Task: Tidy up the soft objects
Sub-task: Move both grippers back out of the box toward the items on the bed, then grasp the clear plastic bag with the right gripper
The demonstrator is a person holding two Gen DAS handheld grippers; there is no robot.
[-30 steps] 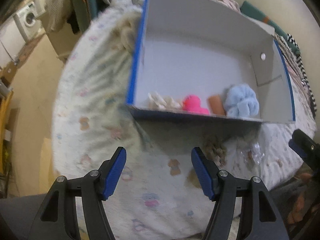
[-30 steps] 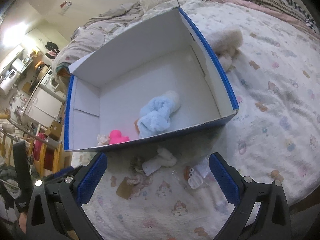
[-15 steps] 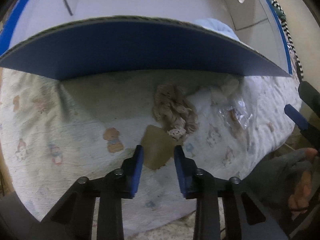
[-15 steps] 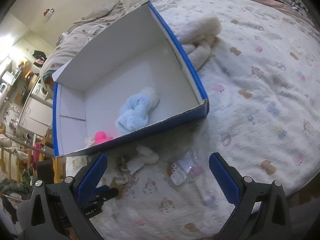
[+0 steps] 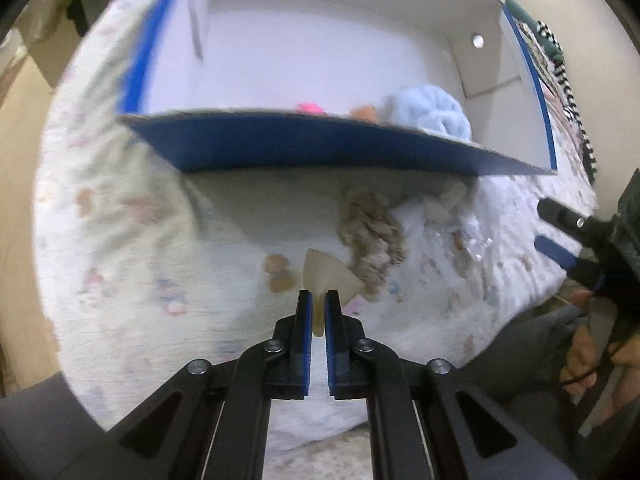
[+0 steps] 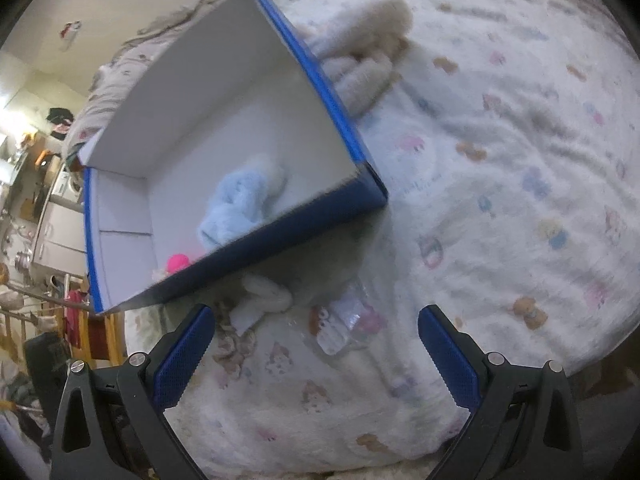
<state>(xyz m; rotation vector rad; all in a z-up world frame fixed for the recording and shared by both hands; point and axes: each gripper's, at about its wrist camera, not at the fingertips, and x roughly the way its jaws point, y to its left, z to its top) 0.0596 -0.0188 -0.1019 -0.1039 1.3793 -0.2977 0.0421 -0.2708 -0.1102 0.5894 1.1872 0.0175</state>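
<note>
You've got a bed [image 6: 500,208] with a white quilt covered in little cartoon animal prints. A striped black-and-white blanket [image 5: 568,84] is bunched at the far right edge. Way off to the left there's a washing machine [image 6: 66,188], white cabinets [image 6: 56,232] and some dark clothes [image 6: 60,118] piled up high, all pretty blurry.

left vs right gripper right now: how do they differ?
The left gripper is shut, its jaws having just closed on the beige tag; the right gripper stands wide open, holding nothing. Left sits over the tag, right over the clear packet. Both have blue pads and point at the bedspread.
</note>
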